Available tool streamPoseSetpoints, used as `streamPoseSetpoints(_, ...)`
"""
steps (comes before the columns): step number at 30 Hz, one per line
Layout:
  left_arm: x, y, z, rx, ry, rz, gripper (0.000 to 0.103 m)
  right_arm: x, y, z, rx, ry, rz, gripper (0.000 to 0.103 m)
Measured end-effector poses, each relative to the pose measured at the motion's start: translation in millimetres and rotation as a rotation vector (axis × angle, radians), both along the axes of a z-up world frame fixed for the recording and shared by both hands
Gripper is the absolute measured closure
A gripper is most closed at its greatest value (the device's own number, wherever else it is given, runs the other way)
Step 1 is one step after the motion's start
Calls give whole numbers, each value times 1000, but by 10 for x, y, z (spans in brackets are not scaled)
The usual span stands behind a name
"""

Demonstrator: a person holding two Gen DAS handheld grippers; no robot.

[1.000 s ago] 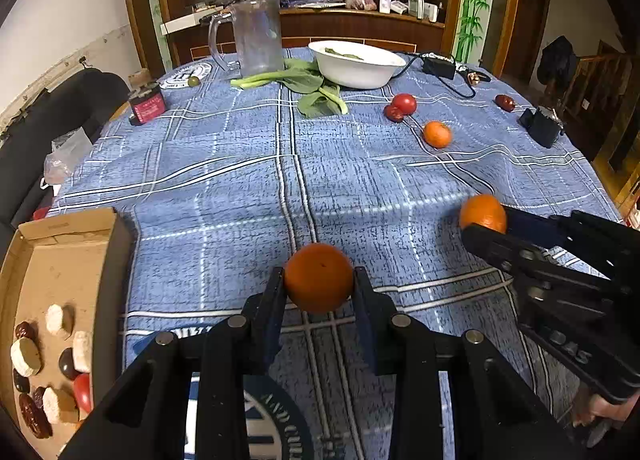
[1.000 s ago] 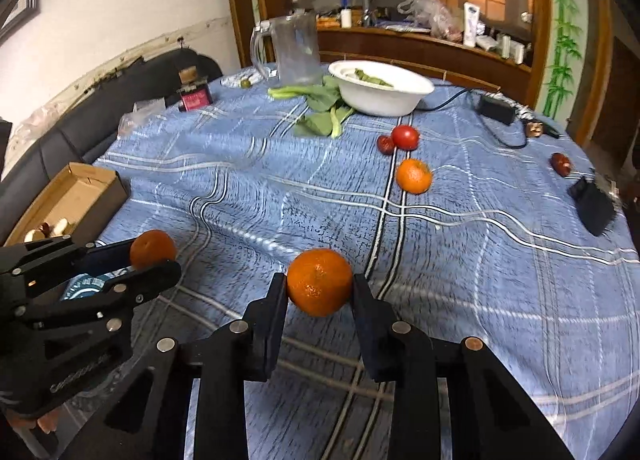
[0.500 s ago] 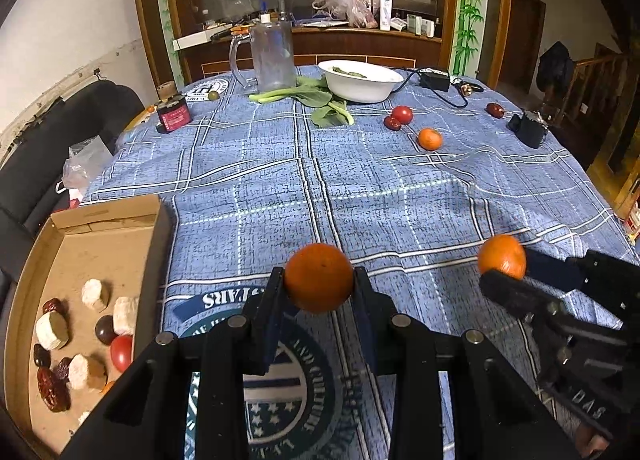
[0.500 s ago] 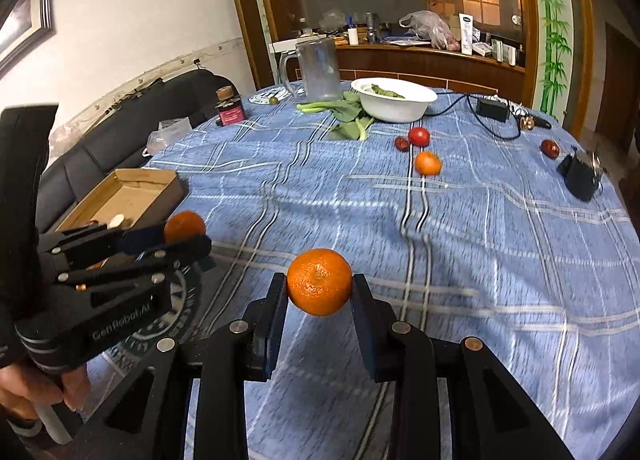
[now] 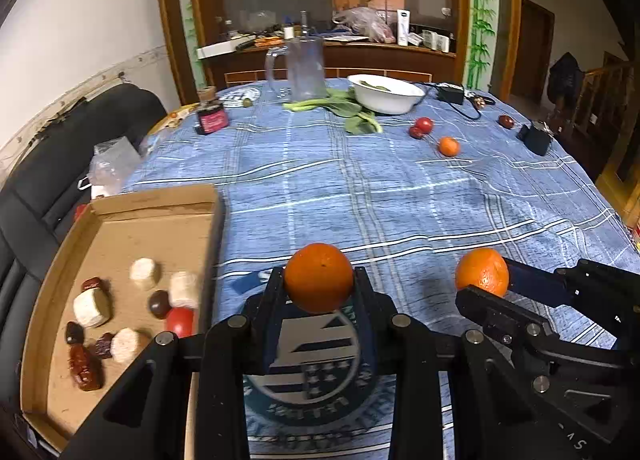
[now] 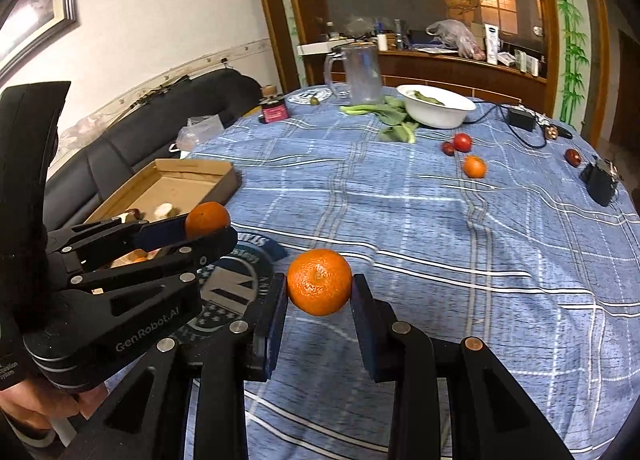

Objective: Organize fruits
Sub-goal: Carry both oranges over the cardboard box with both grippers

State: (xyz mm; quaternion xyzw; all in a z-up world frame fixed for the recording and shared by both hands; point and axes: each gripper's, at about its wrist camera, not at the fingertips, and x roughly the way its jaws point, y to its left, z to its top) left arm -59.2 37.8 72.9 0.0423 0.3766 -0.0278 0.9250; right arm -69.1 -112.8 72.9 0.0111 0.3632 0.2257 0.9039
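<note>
two oranges are up off the desk, one in each tool. left tool point(image 5: 319, 280) is clamped on an orange point(image 5: 319, 277), pads pressing its sides at about the widest part, fruit clear above the blue checked cloth point(image 5: 360, 188). right tool point(image 6: 319, 288) is clamped on a second orange point(image 6: 319, 281), same sideways hold, stem dimple facing the camera. each tool shows in the other's view, so the two sit close side by side near the front edge of the desk.

cardboard box point(image 5: 120, 216) lies at the left edge, just beside the left tool. inside: pale round chunks, dark reddish dried fruits, one small red fruit. my guess is the oranges go there.

still loose on the far side of the cloth: a small orange point(image 5: 448, 146), a red fruit point(image 5: 424, 125) with a darker one touching it, another dark one near a black gadget. white bowl point(image 5: 386, 93), leafy greens and a clear jug point(image 5: 306, 70) stand further back.

handling, as i judge it: oranges are light, round, firm with a slightly giving peel, dimpled so not very slippery. they will roll if dropped. a hold across the middle suits them; off-centre and they may squirt out. moderate squeeze only, to avoid bruising. set down low among the box contents.
</note>
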Motion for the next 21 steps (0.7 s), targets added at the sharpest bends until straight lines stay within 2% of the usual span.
streamPoseSetpoints(21,-237,901,84,11,-33,144,71,-2,839,111,-16,-22,152,68)
